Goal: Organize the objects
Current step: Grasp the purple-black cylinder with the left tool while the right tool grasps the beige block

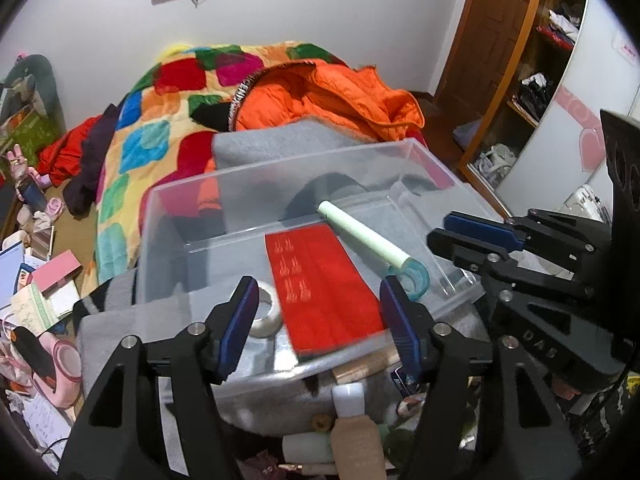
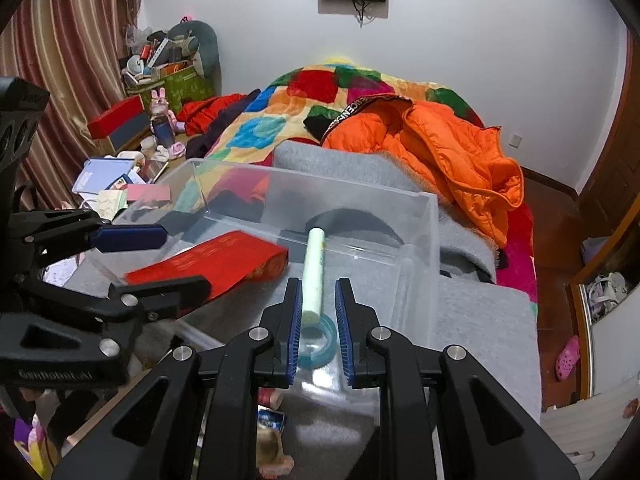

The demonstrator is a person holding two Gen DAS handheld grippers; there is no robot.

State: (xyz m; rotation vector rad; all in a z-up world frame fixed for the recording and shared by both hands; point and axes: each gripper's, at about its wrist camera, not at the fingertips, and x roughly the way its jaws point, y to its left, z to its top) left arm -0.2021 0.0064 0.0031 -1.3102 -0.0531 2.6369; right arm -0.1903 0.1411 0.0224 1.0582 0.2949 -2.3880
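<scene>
A clear plastic box [image 1: 280,164] [image 2: 320,184] rests on a grey blanket. A red packet [image 1: 320,292] [image 2: 208,264] lies flat at its near side, between the fingers of my left gripper [image 1: 320,314] [image 2: 186,260]. That gripper is open, with a gap between its left pad and the packet. A pale green tube [image 1: 364,236] [image 2: 314,268] lies in the box with a teal tape ring [image 1: 418,278] [image 2: 320,344] at its near end. A silvery tape roll [image 1: 266,310] sits left of the packet. My right gripper [image 2: 318,284] [image 1: 438,230] hovers shut above the tube, holding nothing.
Behind the box lie a grey blanket [image 2: 320,160], an orange jacket [image 2: 440,148] and a patchwork quilt [image 1: 152,128]. Papers and boxes [image 1: 44,280] crowd the left side. Bottles and small items [image 1: 352,400] lie below the box's near edge. A wardrobe [image 1: 532,92] stands at the right.
</scene>
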